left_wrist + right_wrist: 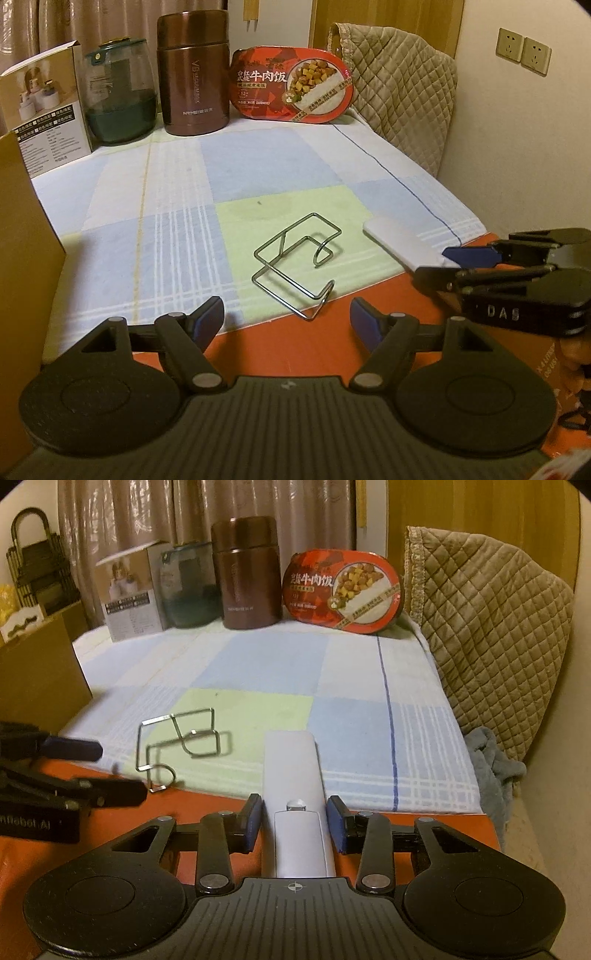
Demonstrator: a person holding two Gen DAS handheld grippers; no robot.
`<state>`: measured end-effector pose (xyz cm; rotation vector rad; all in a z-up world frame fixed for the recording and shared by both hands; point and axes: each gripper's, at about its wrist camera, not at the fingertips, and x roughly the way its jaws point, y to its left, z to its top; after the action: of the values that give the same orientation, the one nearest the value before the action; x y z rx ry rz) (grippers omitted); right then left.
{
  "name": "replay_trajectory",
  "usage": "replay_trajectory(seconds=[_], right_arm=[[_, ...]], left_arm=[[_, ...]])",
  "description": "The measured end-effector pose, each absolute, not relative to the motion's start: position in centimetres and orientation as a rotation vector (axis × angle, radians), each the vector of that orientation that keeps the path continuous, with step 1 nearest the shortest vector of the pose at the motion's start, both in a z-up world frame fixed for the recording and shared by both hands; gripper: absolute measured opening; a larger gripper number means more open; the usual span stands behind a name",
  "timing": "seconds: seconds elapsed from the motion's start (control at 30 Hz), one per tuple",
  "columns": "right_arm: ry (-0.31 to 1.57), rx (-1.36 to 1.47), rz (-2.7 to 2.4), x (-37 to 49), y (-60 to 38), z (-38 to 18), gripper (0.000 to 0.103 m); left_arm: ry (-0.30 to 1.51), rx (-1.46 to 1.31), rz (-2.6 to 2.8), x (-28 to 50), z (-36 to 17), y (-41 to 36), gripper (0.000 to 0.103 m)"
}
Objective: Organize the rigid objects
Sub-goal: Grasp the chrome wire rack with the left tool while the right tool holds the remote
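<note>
A bent wire rack (295, 262) lies on the checked cloth (184, 206) just ahead of my left gripper (288, 321), which is open and empty, its fingers apart either side of the rack's near end. A white remote-like bar (295, 794) lies at the cloth's front edge. My right gripper (295, 823) has its blue pads on both sides of the bar, closed against it. The bar (402, 243) and right gripper (443, 266) also show in the left wrist view. The rack (177, 742) and left gripper (110, 771) show at the left of the right wrist view.
Along the back stand a white carton (48, 122), a glass jar with green lid (118, 92), a brown thermos (194, 70) and a red beef-rice meal box (291, 85). A quilted cover (402, 85) rises at the right. A cardboard box (26, 258) is at left.
</note>
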<state>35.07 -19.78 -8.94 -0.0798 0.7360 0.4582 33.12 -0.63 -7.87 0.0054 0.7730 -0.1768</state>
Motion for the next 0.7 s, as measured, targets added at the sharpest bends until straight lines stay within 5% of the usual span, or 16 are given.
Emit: replay_trajectory(seconds=[0.5,0.6,0.7], right_arm=[[0.768,-0.039,0.458,35.6,-19.5,-8.7,0.035],[0.778,-0.033,0.444,35.8,-19.7,-8.8,0.035],[0.784,-0.019,0.435,35.8,-20.0,-8.7,0.035]], left_arm=[[0.696,0.141,-0.248,36.3,-9.1,-2.2,0.069],[0.700,0.150,-0.274,36.8,-9.4,-2.4,0.053],[0.711,0.132,-0.274,36.7,-9.4,-2.3,0.052]])
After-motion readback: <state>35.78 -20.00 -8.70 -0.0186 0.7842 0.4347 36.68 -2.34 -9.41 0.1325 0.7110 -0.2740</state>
